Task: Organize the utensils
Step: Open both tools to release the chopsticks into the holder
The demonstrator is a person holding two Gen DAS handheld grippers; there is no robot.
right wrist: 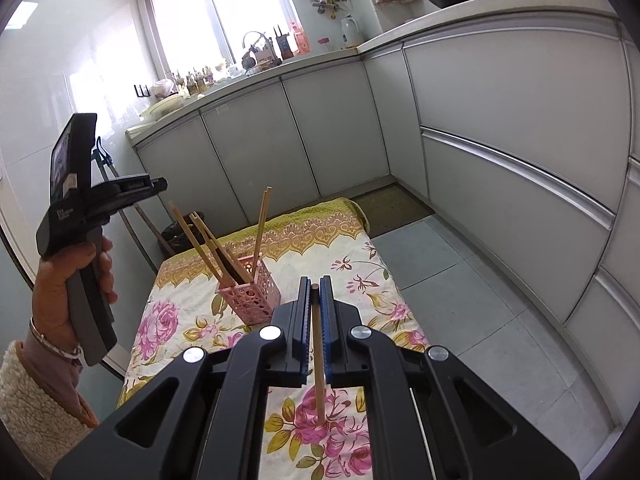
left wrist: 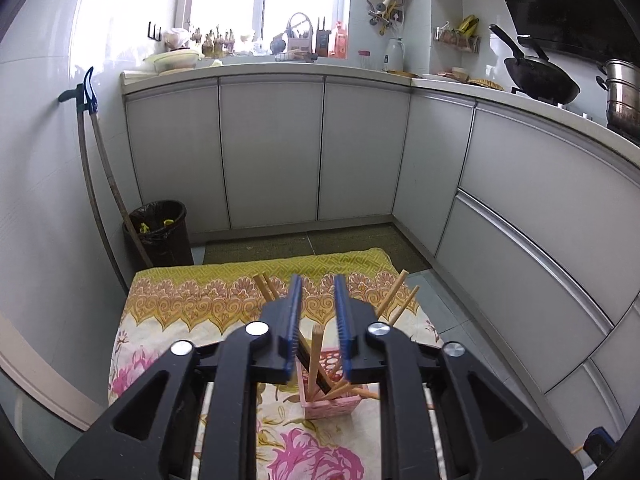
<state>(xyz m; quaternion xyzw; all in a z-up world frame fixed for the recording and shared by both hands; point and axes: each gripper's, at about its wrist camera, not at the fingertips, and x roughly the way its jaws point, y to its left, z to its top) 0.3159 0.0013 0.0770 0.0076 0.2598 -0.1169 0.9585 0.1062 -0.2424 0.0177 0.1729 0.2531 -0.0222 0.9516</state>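
Observation:
A pink perforated holder stands on the flower-print cloth with several wooden chopsticks and a dark one leaning out of it. My right gripper is shut on a single wooden chopstick, held near the cloth to the right of the holder. A hand holds my left gripper up and to the left of the holder. In the left wrist view this left gripper is open above the holder. The chopsticks show through the gap, and nothing is pressed between the pads.
A black waste bin and long stick handles stand against the left wall beyond the cloth. Grey cabinets run along the back and the right side. A green mat lies on the tiled floor. A wok sits on the counter.

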